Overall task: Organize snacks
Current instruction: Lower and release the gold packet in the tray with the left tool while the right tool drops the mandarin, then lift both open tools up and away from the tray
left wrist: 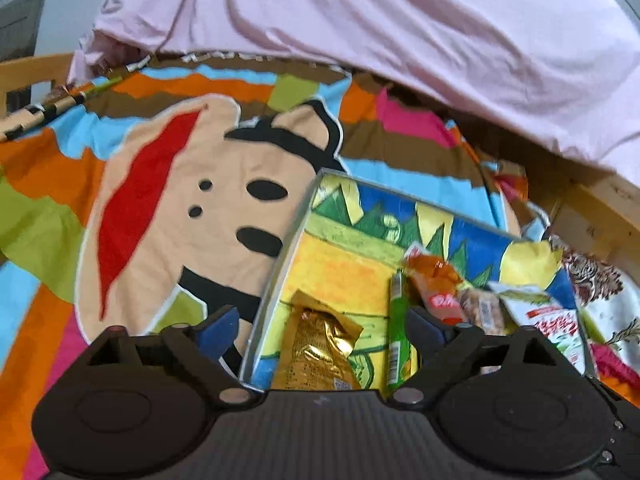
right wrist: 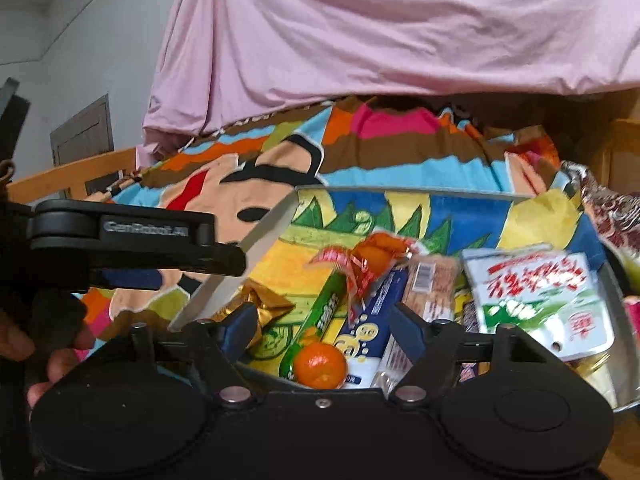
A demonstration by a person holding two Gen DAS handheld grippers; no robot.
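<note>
A grey-rimmed tray (left wrist: 286,252) with a bright cartoon print inside lies on the bed and holds the snacks. In the left wrist view my left gripper (left wrist: 322,320) hangs open over a gold packet (left wrist: 316,352), with a green stick pack (left wrist: 398,340) by its right finger and nothing pressed between the pads. In the right wrist view my right gripper (right wrist: 324,320) stands open above a small orange tangerine (right wrist: 320,366), the green stick pack (right wrist: 320,316) and a blue-and-white box (right wrist: 374,316). A white-and-green bag (right wrist: 536,292) lies to the right.
A colourful cartoon blanket (left wrist: 168,208) covers the bed under the tray. Pink cloth (left wrist: 360,20) hangs across the back. A wooden bed rail (right wrist: 72,176) runs along the left. One black finger of my left gripper (right wrist: 192,256) reaches in over the tray's left wall (right wrist: 256,248).
</note>
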